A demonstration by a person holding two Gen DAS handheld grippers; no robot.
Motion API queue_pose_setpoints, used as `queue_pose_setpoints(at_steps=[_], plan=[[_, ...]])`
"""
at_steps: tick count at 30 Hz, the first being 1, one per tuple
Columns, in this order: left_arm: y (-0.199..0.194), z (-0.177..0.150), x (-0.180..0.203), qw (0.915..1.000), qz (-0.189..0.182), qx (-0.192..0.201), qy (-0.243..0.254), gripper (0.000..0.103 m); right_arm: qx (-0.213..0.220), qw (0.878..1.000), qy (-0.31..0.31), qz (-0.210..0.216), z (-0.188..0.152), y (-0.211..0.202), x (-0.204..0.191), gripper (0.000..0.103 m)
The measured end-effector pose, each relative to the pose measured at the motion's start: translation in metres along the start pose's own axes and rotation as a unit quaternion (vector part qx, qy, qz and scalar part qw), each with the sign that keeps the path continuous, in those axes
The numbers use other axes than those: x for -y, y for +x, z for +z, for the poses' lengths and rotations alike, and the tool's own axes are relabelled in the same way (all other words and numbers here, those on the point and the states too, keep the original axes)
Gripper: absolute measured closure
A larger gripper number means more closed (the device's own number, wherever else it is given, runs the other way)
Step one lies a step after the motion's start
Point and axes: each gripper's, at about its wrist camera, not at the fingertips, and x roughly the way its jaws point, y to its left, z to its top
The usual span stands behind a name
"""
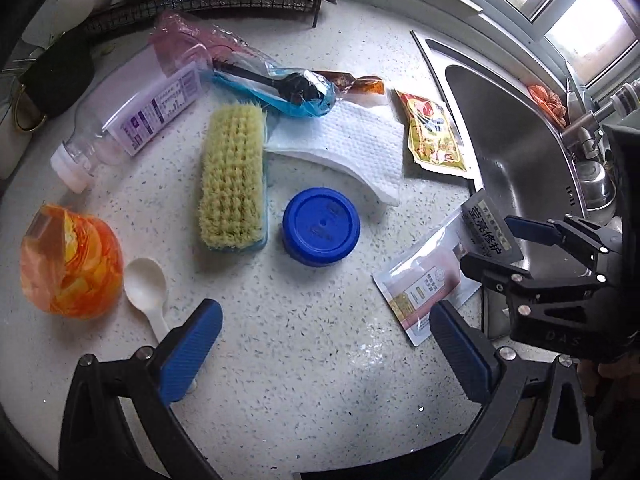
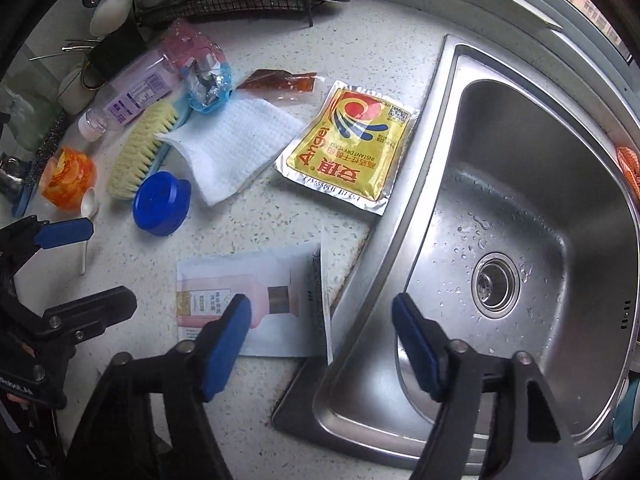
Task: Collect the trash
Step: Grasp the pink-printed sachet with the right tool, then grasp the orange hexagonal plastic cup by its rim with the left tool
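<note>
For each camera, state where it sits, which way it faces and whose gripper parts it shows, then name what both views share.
Left wrist: rides the left gripper, facing down at the speckled white countertop; its own open blue-padded fingers frame the bottom, and the right gripper shows at right.
Right wrist: rides the right gripper, looking down over the counter edge and the stainless steel sink; its open fingers show below, the left gripper at left.
Shared: round blue plastic lid, yellow foil yeast packet, pink-printed white sachet.

Right claw [image 2: 322, 322] hanging wide open above a pink-printed sachet [image 2: 256, 304] lying flat on the speckled bench [image 2: 280, 220], touching the sink [image 2: 520, 200] rim; yellow yeast packet [image 2: 352, 148] sitting beyond.
</note>
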Motion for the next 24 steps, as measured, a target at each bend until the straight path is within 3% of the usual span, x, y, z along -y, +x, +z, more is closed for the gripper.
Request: queue_pose_setpoints(at_steps=[7, 10, 18, 24], plan=[[0.004, 0.003, -0.007, 0.9999, -0.01, -0.002, -0.005, 0.0, 0.017, 0.998, -0.02, -0.053, -0.001, -0.005, 0.002, 0.092], [-0.004, -0.001, -0.01, 0.9999, -0.01, 0.003, -0.009, 0.0, 0.024, 0.998, -0.023, -0.046, 0.0, -0.009, -0.002, 0.1], [-0.043, -0.025, -0.039, 0.9994, 0.004, 0.019, -0.03, 0.0, 0.038, 0.999, -0.018, -0.007, 0.006, -0.019, -0.025, 0.102], [-0.064, -0.033, -0.089, 0.9953, 0.032, 0.036, -0.084, 0.0, 0.032, 0.999, -0.019, 0.007, 0.013, -0.027, -0.052, 0.102]])
